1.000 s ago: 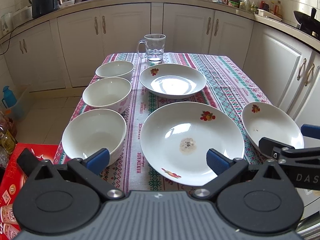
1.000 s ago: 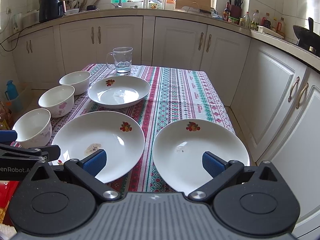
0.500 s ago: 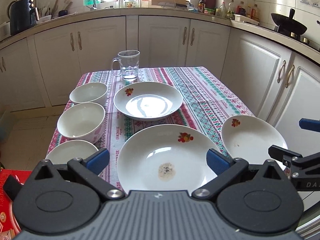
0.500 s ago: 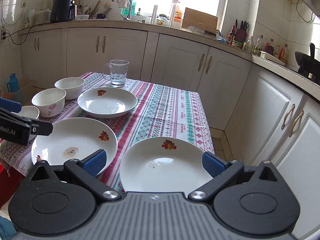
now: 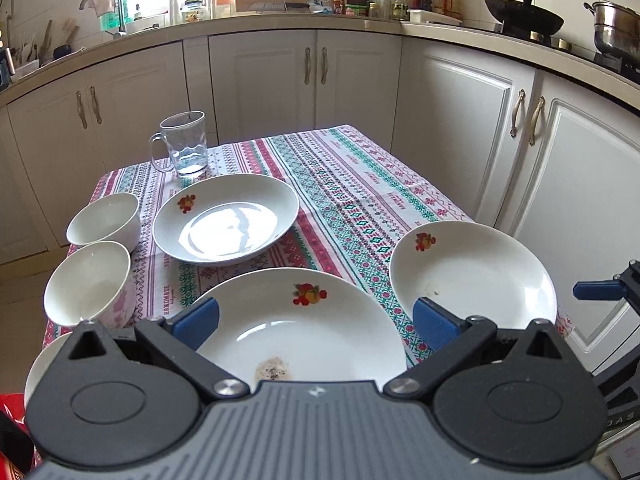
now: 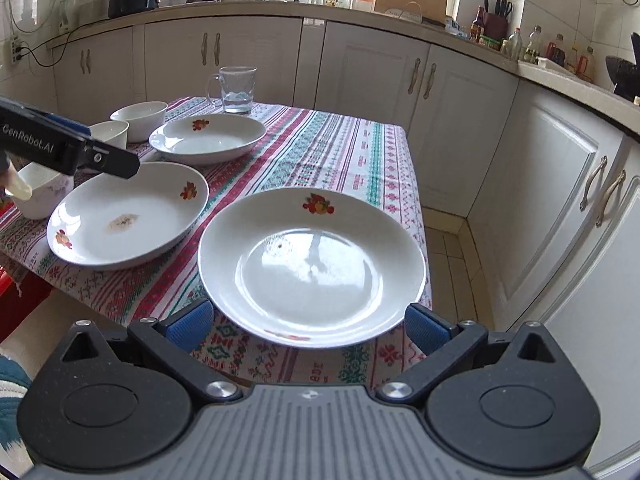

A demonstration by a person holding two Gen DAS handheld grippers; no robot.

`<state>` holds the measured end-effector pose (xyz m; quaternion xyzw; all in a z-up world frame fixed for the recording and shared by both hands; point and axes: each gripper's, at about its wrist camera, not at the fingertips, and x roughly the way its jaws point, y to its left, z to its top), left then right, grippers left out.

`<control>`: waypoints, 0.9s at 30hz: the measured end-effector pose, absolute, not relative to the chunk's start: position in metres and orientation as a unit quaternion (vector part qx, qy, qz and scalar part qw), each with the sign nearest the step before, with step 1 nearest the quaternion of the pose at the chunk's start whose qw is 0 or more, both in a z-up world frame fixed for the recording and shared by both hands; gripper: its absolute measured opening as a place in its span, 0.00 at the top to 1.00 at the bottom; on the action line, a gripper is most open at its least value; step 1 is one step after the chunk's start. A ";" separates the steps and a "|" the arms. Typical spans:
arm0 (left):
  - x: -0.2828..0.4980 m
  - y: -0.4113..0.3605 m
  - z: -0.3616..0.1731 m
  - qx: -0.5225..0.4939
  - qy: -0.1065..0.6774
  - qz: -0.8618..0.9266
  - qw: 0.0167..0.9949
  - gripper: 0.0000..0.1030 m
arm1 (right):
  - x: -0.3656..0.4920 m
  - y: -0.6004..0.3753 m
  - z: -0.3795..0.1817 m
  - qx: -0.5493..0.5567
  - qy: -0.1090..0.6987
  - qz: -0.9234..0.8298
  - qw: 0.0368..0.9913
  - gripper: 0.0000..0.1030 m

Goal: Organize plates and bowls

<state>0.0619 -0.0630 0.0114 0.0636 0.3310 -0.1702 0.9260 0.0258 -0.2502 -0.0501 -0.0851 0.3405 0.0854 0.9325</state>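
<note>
Both grippers, left (image 5: pixel 314 322) and right (image 6: pixel 308 324), are held wide, empty. Near plate (image 6: pixel 312 264) overhangs the table edge (image 6: pixel 400 356); a clumsy nudge risks tipping it off.

Your left wrist camera sits just behind the left gripper (image 5: pixel 314 322) and looks forward along its spread fingers, across the table (image 5: pixel 352 184) toward the cabinets (image 5: pixel 316 68). The stained plate (image 5: pixel 298 330) lies close, between the fingers; the right-hand plate (image 5: pixel 472 272) sits beyond the right finger. Your right wrist camera rides behind the right gripper (image 6: pixel 308 326), facing the same way from further right, with the right-hand plate (image 6: pixel 312 264) close ahead between its fingers. Both views share the three plates, the bowls, the glass mug (image 6: pixel 236 90) and the cabinets. Each view catches the other gripper at its edge.
</note>
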 end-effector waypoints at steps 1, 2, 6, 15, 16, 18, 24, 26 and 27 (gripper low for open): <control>0.064 -0.065 0.010 0.068 0.331 -0.171 0.925 0.01 | 0.026 -0.251 -0.054 -0.083 0.345 0.089 0.931 0.00; 0.065 -0.067 0.009 0.072 0.331 -0.172 0.925 0.01 | 0.027 -0.252 -0.059 -0.080 0.349 0.091 0.929 0.00; 0.074 -0.071 0.008 0.066 0.347 -0.192 0.916 0.01 | 0.034 -0.257 -0.073 -0.071 0.362 0.096 0.924 0.00; 0.094 -0.088 0.005 0.072 0.377 -0.213 0.899 0.01 | 0.053 -0.267 -0.091 -0.057 0.375 0.106 0.919 0.00; 0.096 -0.091 0.005 0.077 0.378 -0.216 0.897 0.01 | 0.055 -0.267 -0.092 -0.057 0.376 0.107 0.919 0.00; 0.100 -0.095 0.006 0.087 0.379 -0.221 0.894 0.01 | 0.057 -0.268 -0.095 -0.060 0.373 0.109 0.920 0.00; 0.113 -0.106 0.007 0.094 0.384 -0.246 0.885 0.01 | 0.064 -0.271 -0.096 -0.061 0.367 0.124 0.920 0.00; 0.118 -0.110 0.006 0.102 0.387 -0.253 0.881 0.01 | 0.064 -0.272 -0.095 -0.062 0.368 0.129 0.919 0.00; 0.120 -0.112 0.006 0.103 0.389 -0.258 0.878 0.01 | 0.064 -0.273 -0.096 -0.062 0.366 0.131 0.919 0.00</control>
